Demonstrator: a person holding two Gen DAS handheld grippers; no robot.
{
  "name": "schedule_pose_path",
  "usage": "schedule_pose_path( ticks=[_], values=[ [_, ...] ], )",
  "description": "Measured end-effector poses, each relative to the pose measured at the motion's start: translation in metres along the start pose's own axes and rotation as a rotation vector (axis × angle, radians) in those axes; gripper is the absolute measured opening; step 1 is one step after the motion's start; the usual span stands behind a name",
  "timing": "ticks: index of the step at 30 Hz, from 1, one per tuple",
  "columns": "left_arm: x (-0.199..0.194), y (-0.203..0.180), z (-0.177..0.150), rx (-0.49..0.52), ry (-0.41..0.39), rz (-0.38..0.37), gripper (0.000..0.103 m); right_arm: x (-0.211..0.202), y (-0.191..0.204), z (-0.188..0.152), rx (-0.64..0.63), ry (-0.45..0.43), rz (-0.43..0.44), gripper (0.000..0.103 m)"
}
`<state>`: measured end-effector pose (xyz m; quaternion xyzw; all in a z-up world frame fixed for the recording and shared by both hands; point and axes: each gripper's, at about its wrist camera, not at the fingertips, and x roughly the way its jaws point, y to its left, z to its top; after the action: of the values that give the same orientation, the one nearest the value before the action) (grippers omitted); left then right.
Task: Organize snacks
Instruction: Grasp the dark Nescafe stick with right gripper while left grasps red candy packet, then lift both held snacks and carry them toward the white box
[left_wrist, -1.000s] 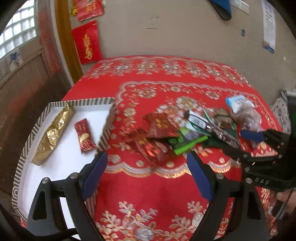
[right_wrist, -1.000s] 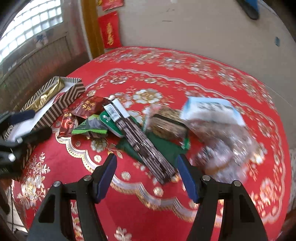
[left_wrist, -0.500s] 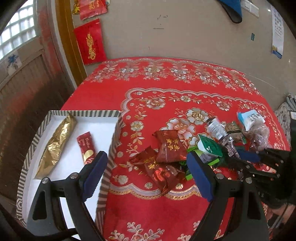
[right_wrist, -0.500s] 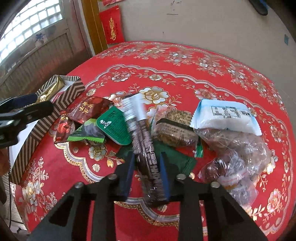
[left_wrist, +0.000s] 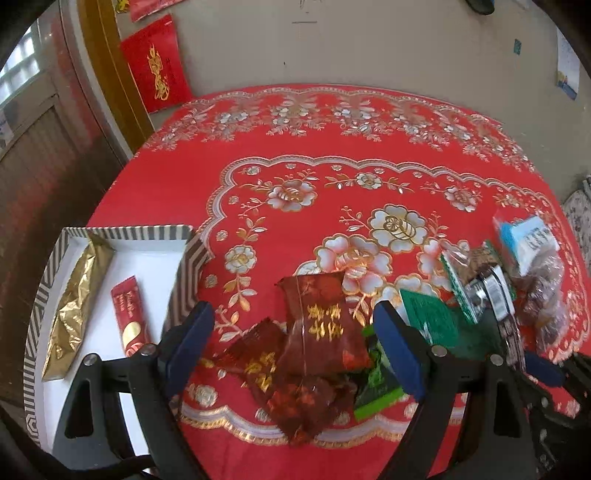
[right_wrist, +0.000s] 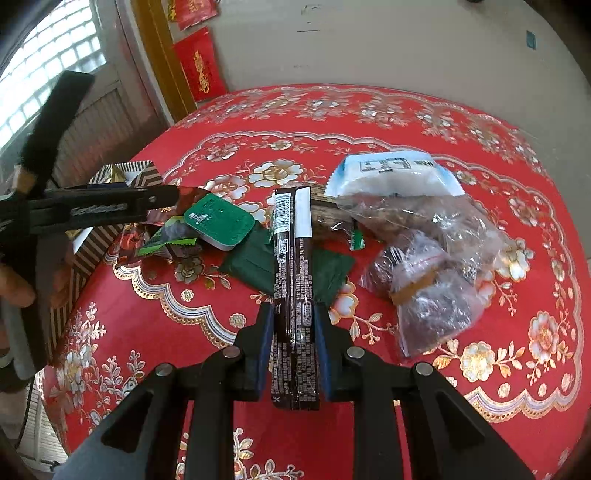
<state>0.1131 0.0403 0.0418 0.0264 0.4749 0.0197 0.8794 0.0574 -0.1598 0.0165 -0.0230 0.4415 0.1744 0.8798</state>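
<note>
- While the left wrist view looks down on the table (left_wrist: 177, 192), the left gripper (left_wrist: 293, 345) hangs released over a dark-red snack pouch (left_wrist: 325, 325); thin, crinkly foil, light and slippery, so I'd pinch its flat middle. The striped tray (left_wrist: 184, 273) sits just left.
- Seen from the right wrist, the right gripper (right_wrist: 293, 332) is clenched on a long brown snack stick pack (right_wrist: 293, 280) near its lower end; slim, fairly stiff, probably brittle inside.

Counter (left_wrist: 177, 192) cloth red, gold-white flowers. Box (left_wrist: 190, 273) rim brown-white striped, inside white. Gold packet (left_wrist: 74, 306). Dark brown stick pack (right_wrist: 293, 280). Green tub (right_wrist: 219, 219).
</note>
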Motion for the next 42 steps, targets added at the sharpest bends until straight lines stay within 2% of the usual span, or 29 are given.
schedule_pose_path(
  ticks=[6,14,16,18,19,24,29,42],
  values=[
    [0.022,-0.002,0.005,-0.003,0.038,0.017,0.088,-0.002,0.0,-0.001,0.0,-0.009,0.006,0.021],
    [0.031,0.0,0.007,-0.029,0.04,-0.038,0.087,0.001,0.001,-0.002,0.007,-0.003,0.002,0.021],
    [0.031,0.0,0.007,-0.029,0.037,-0.049,0.076,0.001,0.002,-0.003,0.007,-0.001,0.003,0.021],
    [0.034,0.001,0.008,-0.034,0.048,-0.069,0.049,0.002,0.003,-0.004,0.008,-0.002,0.002,0.021],
    [0.034,0.001,0.007,-0.031,0.049,-0.077,0.041,0.001,0.003,-0.004,0.008,-0.002,0.004,0.021],
    [0.029,0.002,0.004,-0.022,0.016,-0.078,0.039,-0.002,0.006,-0.006,0.012,-0.013,-0.002,0.021],
    [0.006,0.006,-0.002,-0.016,-0.039,-0.077,0.039,-0.008,0.011,-0.008,0.028,-0.041,-0.006,0.021],
    [-0.043,-0.002,-0.032,0.038,-0.117,-0.105,0.039,-0.023,0.029,-0.007,0.084,-0.1,0.004,0.021]
  ],
)
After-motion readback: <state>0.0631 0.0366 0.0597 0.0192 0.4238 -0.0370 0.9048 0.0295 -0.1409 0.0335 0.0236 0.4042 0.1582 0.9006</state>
